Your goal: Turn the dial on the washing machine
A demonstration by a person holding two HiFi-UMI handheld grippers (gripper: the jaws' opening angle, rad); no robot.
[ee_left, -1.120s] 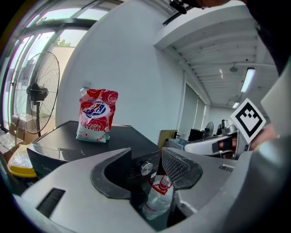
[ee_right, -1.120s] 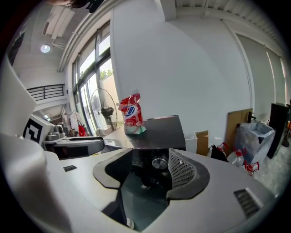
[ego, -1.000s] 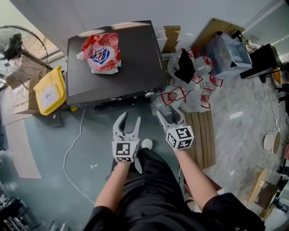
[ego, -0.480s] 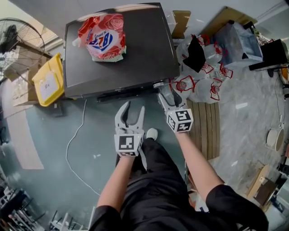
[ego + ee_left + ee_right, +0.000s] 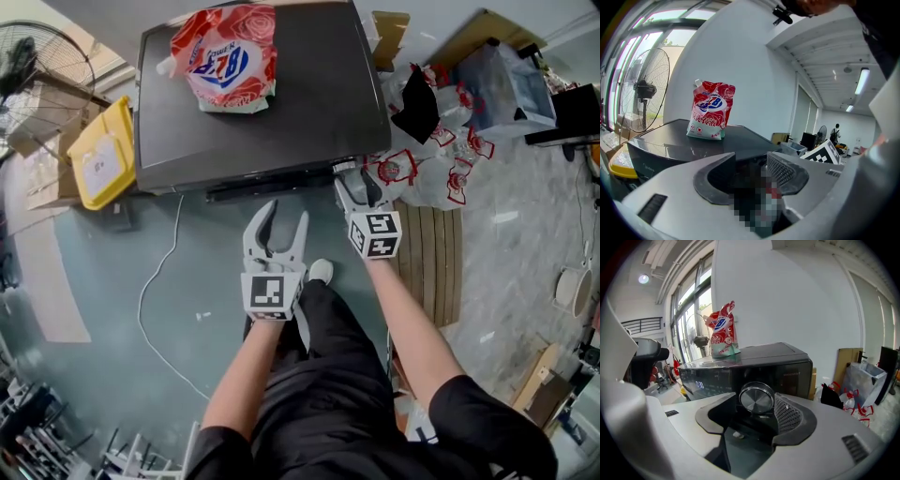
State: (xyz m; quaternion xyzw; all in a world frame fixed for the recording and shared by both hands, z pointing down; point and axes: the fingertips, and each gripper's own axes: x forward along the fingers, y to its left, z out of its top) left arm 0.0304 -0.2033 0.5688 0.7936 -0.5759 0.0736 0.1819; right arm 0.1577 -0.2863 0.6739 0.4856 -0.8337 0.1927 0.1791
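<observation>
Now with both jaws open

Holds nothing in the left gripper [image 5: 281, 220], jaws wide apart. Frames the dial [image 5: 757, 400] between the right gripper's [image 5: 354, 183] parted jaws, not gripped, at the washing machine's [image 5: 253, 112] front right corner. Farther back, a detergent bag [image 5: 225, 56] on top.

Detergent pouch [image 5: 225, 58] atop washing machine [image 5: 300, 117], bin [image 5: 98, 164] at its left, bags [image 5: 439, 176] at its right.

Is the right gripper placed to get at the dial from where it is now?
Probably yes. The right gripper has its jaws apart, and the dial on the washing machine sits straight ahead between them, with nothing in the way.
</observation>
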